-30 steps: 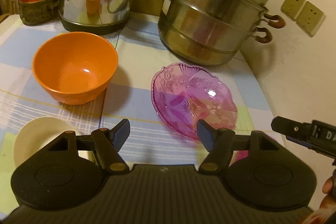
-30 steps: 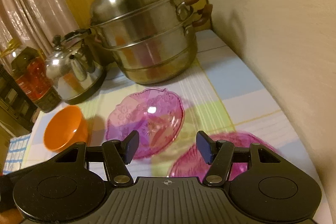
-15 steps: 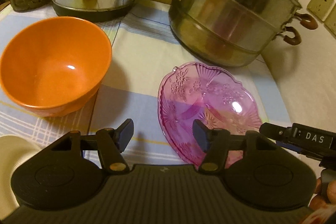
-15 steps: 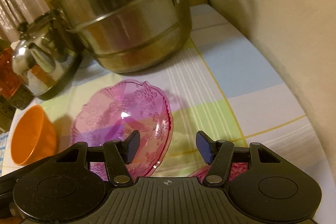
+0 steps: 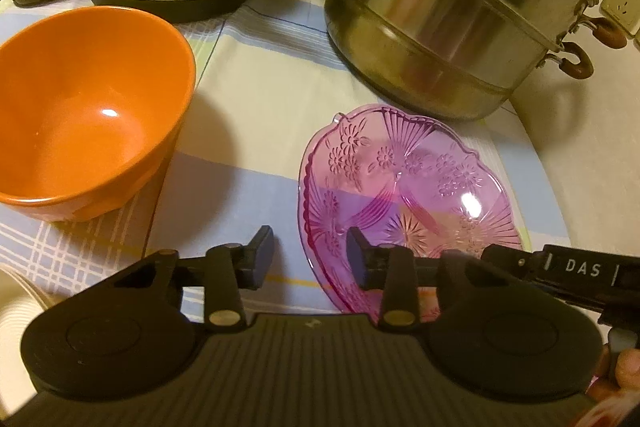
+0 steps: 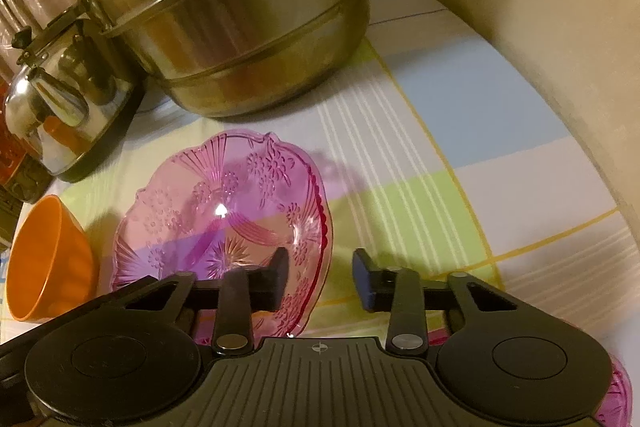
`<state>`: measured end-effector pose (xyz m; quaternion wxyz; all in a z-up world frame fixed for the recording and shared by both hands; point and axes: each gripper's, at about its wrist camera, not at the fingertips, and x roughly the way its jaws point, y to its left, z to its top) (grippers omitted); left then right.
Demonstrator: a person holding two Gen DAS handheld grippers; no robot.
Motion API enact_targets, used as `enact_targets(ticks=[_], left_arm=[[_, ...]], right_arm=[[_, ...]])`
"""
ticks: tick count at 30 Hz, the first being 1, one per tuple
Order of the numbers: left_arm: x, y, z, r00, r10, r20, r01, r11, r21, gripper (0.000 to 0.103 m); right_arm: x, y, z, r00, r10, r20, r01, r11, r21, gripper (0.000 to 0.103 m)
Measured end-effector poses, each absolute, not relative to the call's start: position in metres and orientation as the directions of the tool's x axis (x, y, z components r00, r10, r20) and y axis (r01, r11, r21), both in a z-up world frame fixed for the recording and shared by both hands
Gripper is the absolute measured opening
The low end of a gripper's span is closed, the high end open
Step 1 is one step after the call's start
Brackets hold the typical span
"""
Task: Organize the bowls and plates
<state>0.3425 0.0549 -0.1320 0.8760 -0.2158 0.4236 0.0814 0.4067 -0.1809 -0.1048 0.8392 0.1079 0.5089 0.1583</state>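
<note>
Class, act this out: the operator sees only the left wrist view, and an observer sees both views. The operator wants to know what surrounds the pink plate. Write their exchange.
Operator: Where is the right gripper on the pink plate?
Observer: The right gripper straddles the pink plate at its rim. Its jaws are closing but not yet gripping.
Operator: Any plates I can't see?
Observer: Yes, a second pink plate lies partly hidden beneath the right gripper's body.

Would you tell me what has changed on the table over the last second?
Both grippers came down at the pink glass dish: the left gripper straddles its left rim, the right gripper its right rim, jaws closing, neither pressing yet. The orange bowl and steamer pot stayed put.
</note>
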Motion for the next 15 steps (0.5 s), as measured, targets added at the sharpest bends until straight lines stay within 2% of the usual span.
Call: enact_targets(ticks=[2,7,9,15], left_arm=[[0.3428,0.0543,-0.1328,0.628,-0.044,-0.777,-0.321,0.895,-0.310,0.028],[0.3435,0.0523,-0.1329,0.629,-0.048,-0.776,-0.309,0.901,-0.305,0.019],[0.3441,0.0515,-0.1328,0.629,-0.053,-0.776,-0.302,0.903,-0.306,0.015],[0.3429,0.0509,-0.1268,0.636,-0.051,-0.770,-0.290,0.909,-0.301,0.013]], right_arm=[[0.4071,-0.1804,-0.1063,0.430,0.372,-0.822,-0.153,0.928,0.340,0.023],[0.4072,-0.1794,-0.1075,0.430,0.376,-0.821,-0.157,0.926,0.343,0.014],[0.4066,-0.1781,-0.1069,0.430,0.378,-0.820,-0.160,0.926,0.343,0.013],[0.4041,-0.1791,-0.1021,0.440,0.380,-0.814,-0.160,0.925,0.345,0.012]])
